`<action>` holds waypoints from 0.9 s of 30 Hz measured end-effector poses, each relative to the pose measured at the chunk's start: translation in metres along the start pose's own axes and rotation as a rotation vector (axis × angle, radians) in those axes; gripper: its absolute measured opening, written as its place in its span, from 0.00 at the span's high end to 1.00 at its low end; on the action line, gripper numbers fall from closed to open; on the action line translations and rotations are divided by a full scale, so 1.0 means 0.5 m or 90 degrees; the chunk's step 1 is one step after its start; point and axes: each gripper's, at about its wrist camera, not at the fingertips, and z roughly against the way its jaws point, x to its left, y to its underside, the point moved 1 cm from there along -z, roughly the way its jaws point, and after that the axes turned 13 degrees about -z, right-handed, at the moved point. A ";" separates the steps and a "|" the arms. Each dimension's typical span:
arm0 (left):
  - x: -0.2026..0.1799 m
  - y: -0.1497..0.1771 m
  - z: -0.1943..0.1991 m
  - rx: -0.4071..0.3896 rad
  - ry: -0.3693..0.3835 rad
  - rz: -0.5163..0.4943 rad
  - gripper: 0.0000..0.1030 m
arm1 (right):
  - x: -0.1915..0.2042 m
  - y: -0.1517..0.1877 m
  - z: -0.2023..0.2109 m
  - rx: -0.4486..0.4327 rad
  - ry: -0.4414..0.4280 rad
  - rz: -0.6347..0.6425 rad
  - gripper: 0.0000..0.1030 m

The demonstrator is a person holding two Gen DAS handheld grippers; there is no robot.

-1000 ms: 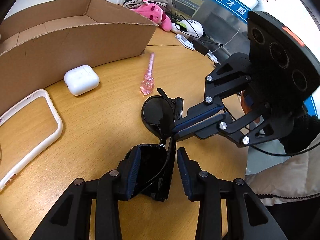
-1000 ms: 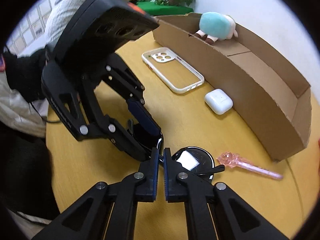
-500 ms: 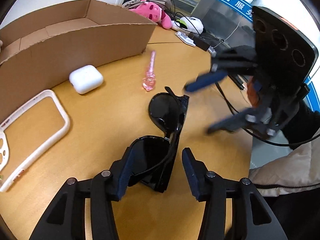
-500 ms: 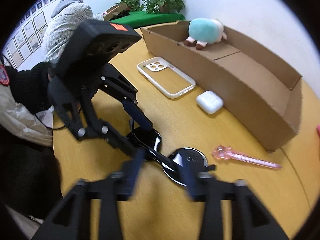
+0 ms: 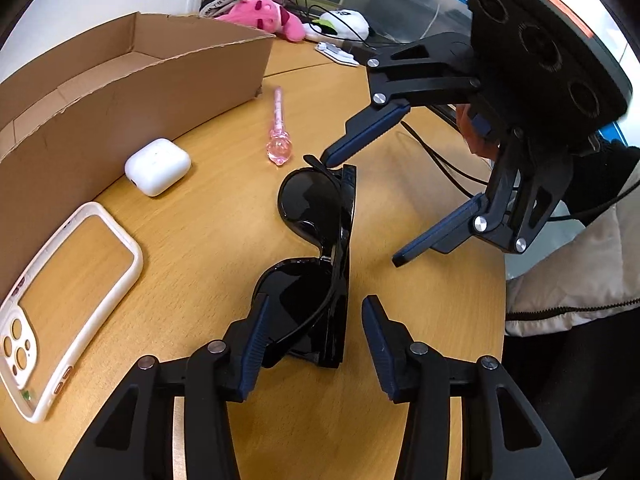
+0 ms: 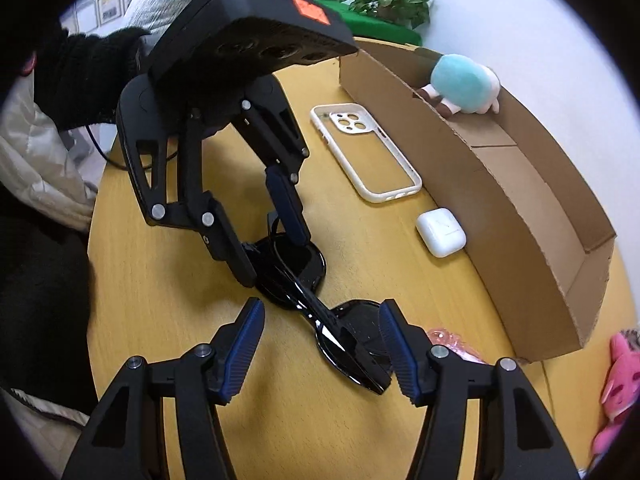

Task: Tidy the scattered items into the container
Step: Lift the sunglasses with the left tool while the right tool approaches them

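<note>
- Sunglasses (image 5: 316, 248) lie folded on the wooden table (image 5: 208, 248), black, lenses facing the cardboard side, well short of the box
- My left gripper (image 5: 312, 344) comes in low over the near lens, jaws apart; the left pad (image 5: 256, 344) sits just at the lens edge, though I cannot tell whether it touches, and the right pad (image 5: 380, 348) stands clear of the frame
- My right gripper (image 6: 320, 344) points in from the opposite end with its jaws spread wide on either side of the far lens, gripping nothing
- From the left wrist view, my right gripper hangs tilted down toward the table, its upper fingertip (image 5: 334, 156) right at the far hinge of the glasses, its lower finger out to the side above the table
- From the right wrist view, my left gripper (image 6: 276, 256) angles steeply down onto the other lens, a black sleeve behind it
- Cardboard box (image 6: 532, 216) stands open along the table's far side, a teal plush toy (image 6: 464, 84) inside it at one end
- White earbud case (image 5: 158, 166) rests just beside the box wall, with a white phone case (image 5: 68, 296) flat beside it
- Pink wand (image 5: 278, 128) lies near the box corner, apart from the glasses
</note>
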 end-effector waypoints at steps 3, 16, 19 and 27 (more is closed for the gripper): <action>-0.008 0.000 -0.001 0.005 0.002 -0.013 0.51 | -0.027 0.008 0.015 -0.025 -0.014 -0.107 0.44; -0.010 -0.039 -0.028 0.048 -0.034 -0.049 0.35 | -0.085 0.125 0.031 -0.100 -0.051 -0.519 0.43; -0.002 -0.042 -0.026 0.057 -0.036 -0.044 0.47 | -0.079 0.127 0.020 -0.090 -0.047 -0.512 0.42; 0.017 -0.034 -0.006 0.052 -0.050 -0.046 0.37 | -0.083 0.129 0.012 -0.069 -0.049 -0.481 0.42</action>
